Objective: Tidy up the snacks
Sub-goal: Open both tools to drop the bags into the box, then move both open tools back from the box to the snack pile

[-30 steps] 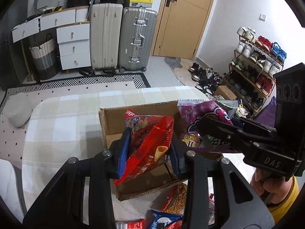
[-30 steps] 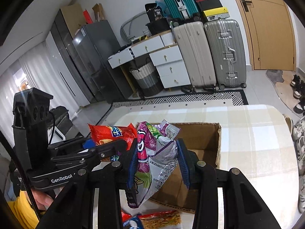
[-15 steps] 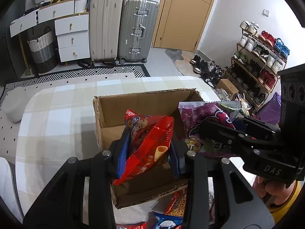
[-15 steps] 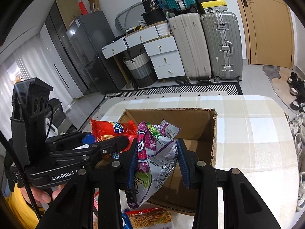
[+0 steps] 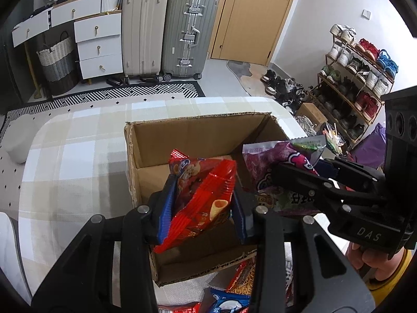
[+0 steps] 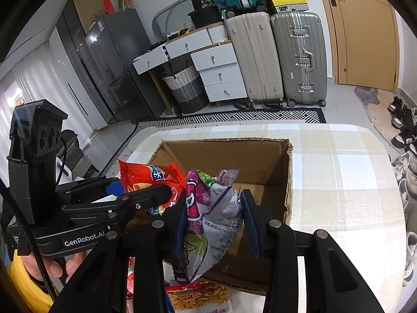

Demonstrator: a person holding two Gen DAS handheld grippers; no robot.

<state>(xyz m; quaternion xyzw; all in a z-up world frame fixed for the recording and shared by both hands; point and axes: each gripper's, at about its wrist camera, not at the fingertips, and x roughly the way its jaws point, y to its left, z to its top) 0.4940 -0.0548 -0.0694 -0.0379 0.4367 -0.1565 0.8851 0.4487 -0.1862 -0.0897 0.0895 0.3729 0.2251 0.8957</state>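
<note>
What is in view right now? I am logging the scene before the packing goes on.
cardboard box: one, brown, open, on the checked tablecloth
red snack bag: one, held over the box
purple snack bag: one, held over the box
loose snack packets: several, on the table near the box
suitcases: two upright, beige and grey, by the door
left gripper: shut on the red snack bag
right gripper: shut on the purple snack bag

wooden door (image 5: pixel 250 18) | suitcases (image 5: pixel 169 28) | white drawers (image 5: pixel 99 44) | shoe rack (image 5: pixel 357 83)
</note>
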